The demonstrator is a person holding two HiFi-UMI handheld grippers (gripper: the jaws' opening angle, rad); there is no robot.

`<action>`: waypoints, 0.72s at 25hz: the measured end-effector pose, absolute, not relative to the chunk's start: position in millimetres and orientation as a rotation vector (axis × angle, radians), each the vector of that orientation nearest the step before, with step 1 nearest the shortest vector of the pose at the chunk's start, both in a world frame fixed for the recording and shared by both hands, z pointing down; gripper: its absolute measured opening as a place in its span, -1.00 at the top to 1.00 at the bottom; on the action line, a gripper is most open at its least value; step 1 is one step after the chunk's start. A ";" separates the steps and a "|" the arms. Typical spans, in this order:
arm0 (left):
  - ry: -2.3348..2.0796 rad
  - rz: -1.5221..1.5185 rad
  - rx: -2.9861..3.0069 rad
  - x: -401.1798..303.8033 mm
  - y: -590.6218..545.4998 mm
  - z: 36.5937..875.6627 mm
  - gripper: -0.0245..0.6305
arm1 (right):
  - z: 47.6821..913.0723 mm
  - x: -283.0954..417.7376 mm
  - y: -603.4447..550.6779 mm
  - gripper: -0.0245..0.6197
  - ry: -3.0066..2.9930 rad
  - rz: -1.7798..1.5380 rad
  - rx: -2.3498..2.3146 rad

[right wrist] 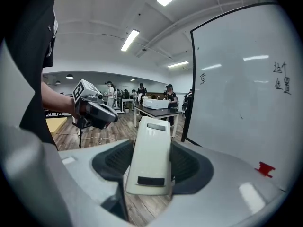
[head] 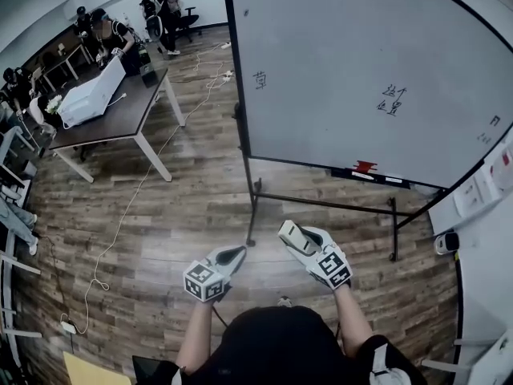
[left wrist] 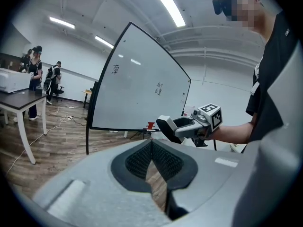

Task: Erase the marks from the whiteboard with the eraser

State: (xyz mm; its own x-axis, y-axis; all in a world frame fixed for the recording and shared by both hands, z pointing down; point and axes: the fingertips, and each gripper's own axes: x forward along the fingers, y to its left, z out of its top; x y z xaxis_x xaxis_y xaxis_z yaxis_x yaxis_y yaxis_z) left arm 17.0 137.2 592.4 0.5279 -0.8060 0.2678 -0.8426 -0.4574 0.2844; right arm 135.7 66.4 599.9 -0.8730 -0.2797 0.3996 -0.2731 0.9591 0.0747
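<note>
A large whiteboard (head: 361, 70) on a wheeled stand fills the upper right of the head view, with black marks at its left (head: 260, 79), middle (head: 392, 101) and right edge (head: 492, 127). My right gripper (head: 290, 234) is shut on a cream eraser (right wrist: 150, 157), held low in front of the board and apart from it. My left gripper (head: 233, 255) is shut with nothing between its jaws, beside the right one. In the left gripper view the eraser (left wrist: 166, 126) shows in the right gripper, with the whiteboard (left wrist: 137, 84) behind.
A red object (head: 365, 167) sits on the board's tray. A dark table (head: 120, 111) with a white machine (head: 92, 93) stands at the left, with people beyond it. A cable (head: 120, 223) trails over the wooden floor. The stand's legs (head: 321, 205) lie ahead.
</note>
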 end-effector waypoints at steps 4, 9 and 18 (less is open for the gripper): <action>-1.382 0.148 2.380 28.0 121.5 592.6 0.89 | 602.7 145.6 46.4 0.14 -2.685 -0.021 0.378; -1.429 0.142 2.348 34.1 107.7 594.0 0.89 | 603.4 155.5 26.6 0.14 -2.678 -0.040 0.355; -1.463 0.121 2.328 37.9 89.6 604.0 0.89 | 609.1 161.3 -4.0 0.14 -2.676 -0.055 0.407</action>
State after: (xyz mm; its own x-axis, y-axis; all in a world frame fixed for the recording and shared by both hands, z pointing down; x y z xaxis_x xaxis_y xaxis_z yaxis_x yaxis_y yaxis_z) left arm 37.9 89.6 604.0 0.4520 -0.8491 0.2734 -0.8824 -0.3807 0.2763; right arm 161.3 -4.0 609.1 -0.8640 -0.2919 0.4103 -0.2749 0.9561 0.1013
